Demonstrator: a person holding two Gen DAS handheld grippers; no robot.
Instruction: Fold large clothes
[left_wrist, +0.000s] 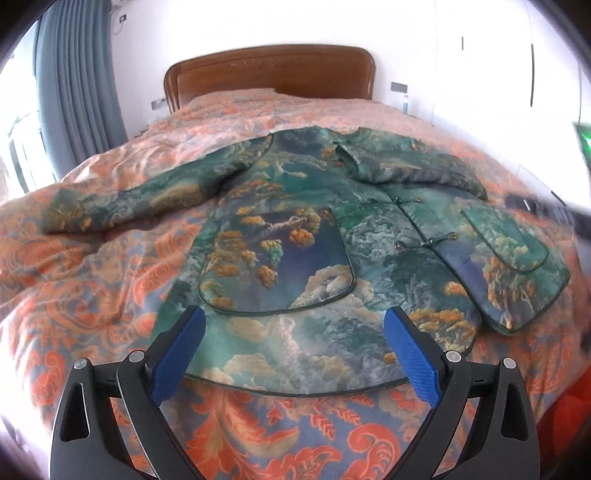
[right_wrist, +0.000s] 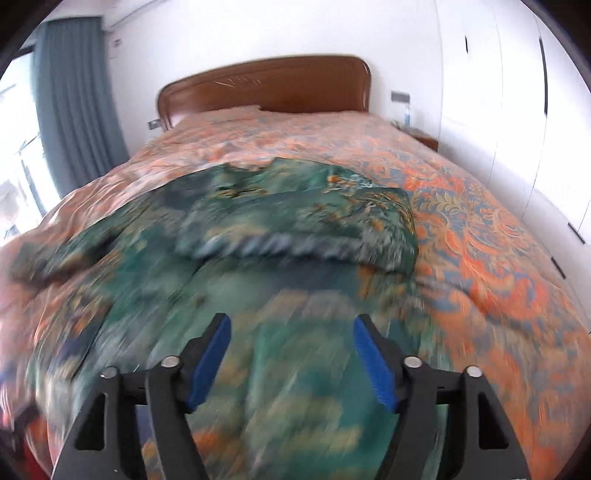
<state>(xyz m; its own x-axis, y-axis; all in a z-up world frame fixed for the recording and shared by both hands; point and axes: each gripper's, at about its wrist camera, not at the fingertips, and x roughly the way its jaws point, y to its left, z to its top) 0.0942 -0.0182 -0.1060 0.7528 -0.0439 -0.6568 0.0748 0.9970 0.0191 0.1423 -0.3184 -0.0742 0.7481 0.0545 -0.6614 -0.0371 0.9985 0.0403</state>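
A green padded jacket (left_wrist: 314, 229) with a landscape print lies front up on the bed, collar toward the headboard. Its left sleeve (left_wrist: 122, 199) stretches out to the left. Its right sleeve (left_wrist: 417, 166) is folded in across the chest. My left gripper (left_wrist: 293, 325) is open and empty, just above the jacket's hem. My right gripper (right_wrist: 291, 332) is open and empty over the jacket (right_wrist: 258, 229), which is motion-blurred in the right wrist view. The right gripper also shows as a dark blur at the right edge of the left wrist view (left_wrist: 546, 210).
The bed has an orange and blue patterned quilt (left_wrist: 92, 302), also seen in the right wrist view (right_wrist: 480, 229). A wooden headboard (left_wrist: 273, 74) stands at the far end. Grey curtains (left_wrist: 77, 81) hang at the left and white wardrobe doors (right_wrist: 517, 92) line the right.
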